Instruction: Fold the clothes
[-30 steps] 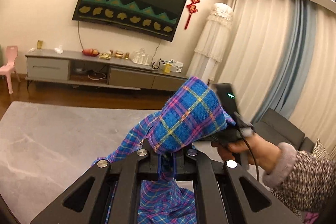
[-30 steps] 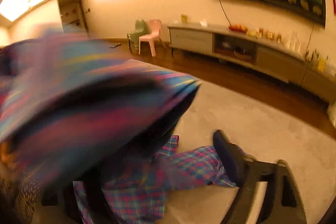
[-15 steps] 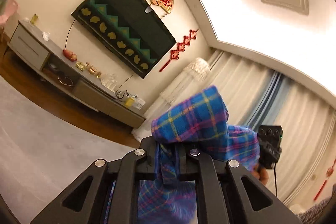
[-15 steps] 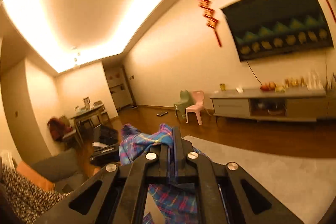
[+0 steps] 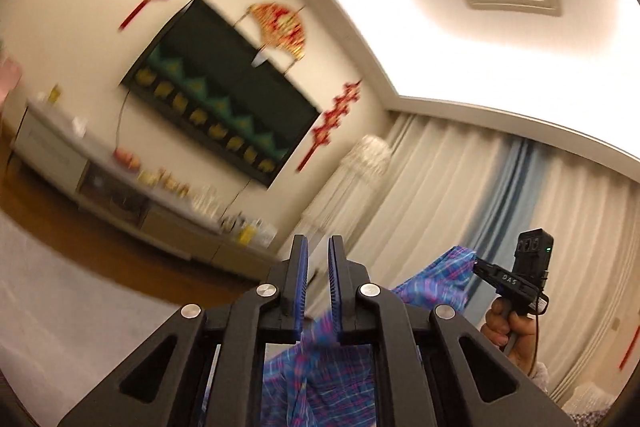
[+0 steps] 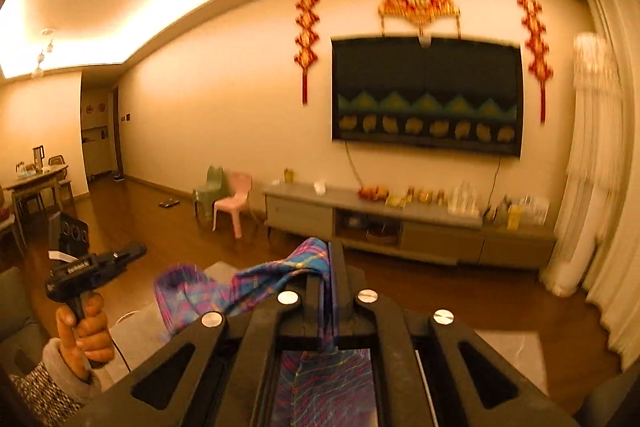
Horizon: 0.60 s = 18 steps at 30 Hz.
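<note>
Plaid shirt (image 5: 432, 287) hangs in midair between 2 grippers. Right gripper (image 6: 331, 267), at 3 o'clock in the left view, pinches its corner shut. Left gripper (image 5: 317, 267) stands slightly parted, cloth low between its jaws, seemingly releasing to regrip.

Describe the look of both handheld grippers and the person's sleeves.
Both grippers are matte black, with angular linkage arms, silver round bolts and blue finger pads. The right gripper carries white lettering, a boxy module with a green light, and a thin black cable. The left gripper has white lettering too. Sleeves: speckled knit with pale fuzzy cuffs.
</note>
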Each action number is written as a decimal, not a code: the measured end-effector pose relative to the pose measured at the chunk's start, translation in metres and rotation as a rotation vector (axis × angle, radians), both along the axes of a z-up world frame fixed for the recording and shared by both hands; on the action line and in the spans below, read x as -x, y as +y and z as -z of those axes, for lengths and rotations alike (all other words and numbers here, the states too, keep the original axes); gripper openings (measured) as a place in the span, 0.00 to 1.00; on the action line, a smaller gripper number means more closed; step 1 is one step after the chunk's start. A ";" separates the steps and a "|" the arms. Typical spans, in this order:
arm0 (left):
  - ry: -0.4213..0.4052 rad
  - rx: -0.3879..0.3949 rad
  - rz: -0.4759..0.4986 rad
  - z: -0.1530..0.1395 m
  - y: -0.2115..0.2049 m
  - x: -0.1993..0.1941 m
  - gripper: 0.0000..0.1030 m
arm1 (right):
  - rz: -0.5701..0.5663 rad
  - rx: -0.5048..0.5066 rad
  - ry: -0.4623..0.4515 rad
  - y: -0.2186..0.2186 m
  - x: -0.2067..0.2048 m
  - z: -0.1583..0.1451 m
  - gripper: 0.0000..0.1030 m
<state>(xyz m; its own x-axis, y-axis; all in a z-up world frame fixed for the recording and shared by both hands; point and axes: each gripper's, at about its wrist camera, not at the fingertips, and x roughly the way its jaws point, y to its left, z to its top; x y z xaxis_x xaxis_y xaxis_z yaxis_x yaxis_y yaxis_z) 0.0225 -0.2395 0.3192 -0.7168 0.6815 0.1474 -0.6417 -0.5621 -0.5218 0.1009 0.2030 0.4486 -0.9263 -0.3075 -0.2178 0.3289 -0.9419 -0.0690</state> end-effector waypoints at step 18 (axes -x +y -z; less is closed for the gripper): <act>-0.064 0.437 -0.123 0.126 0.170 -0.062 0.82 | 0.074 -0.162 -0.009 0.022 -0.007 0.004 0.03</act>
